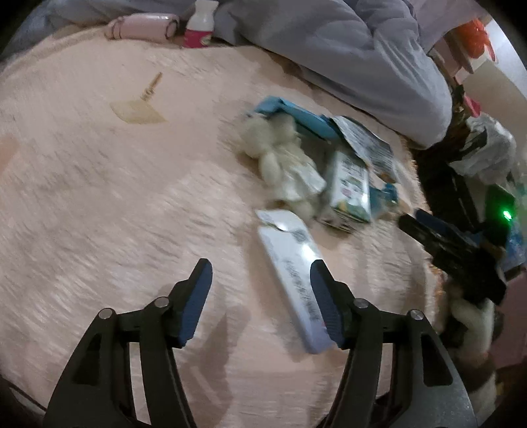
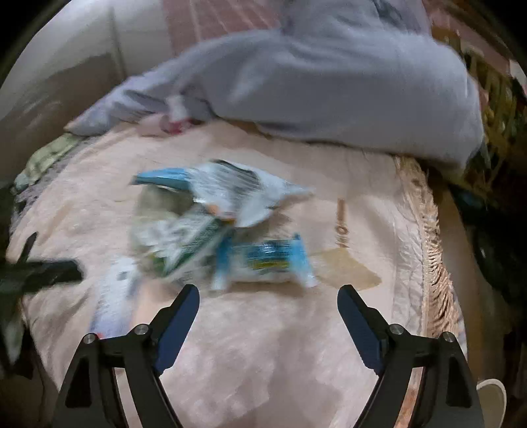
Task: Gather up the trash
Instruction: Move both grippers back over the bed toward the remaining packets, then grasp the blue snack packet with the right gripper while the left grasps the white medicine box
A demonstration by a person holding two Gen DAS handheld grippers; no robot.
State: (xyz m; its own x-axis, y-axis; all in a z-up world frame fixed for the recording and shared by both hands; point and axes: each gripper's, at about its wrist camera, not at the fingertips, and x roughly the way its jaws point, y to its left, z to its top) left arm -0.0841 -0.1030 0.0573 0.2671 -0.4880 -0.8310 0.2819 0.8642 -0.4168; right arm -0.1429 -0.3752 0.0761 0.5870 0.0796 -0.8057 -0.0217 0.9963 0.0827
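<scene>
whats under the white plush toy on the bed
In the left wrist view the white plush toy lies partly on a blue box and the pink bedspread, beside a green-and-white carton. Anything directly beneath its body is hidden, and blur limits detail.

A bed covered by a pink fuzzy blanket (image 1: 98, 204) carries everything here; its fringed edge (image 2: 428, 230) runs down the right side in the right wrist view. A bunched grey quilt (image 1: 346, 59) lies across the far end. Beside it stand a small white bottle with a red label (image 1: 198, 29) and a pink pouch (image 1: 141, 26). Mid-blanket sits a cluster of litter: a white stuffed toy (image 1: 283, 158), a blue carton (image 1: 296, 115), a green-and-white drink box (image 1: 349, 187), a torn printed wrapper (image 1: 365, 141) and a long white box (image 1: 293, 276) lying flat. A blue-and-white packet (image 2: 266, 263), blurred, lies nearest the right wrist camera. A tan patch (image 1: 138, 112), perhaps a stain, marks the cloth, a small brown stick (image 1: 151, 86) just beyond it.
</scene>
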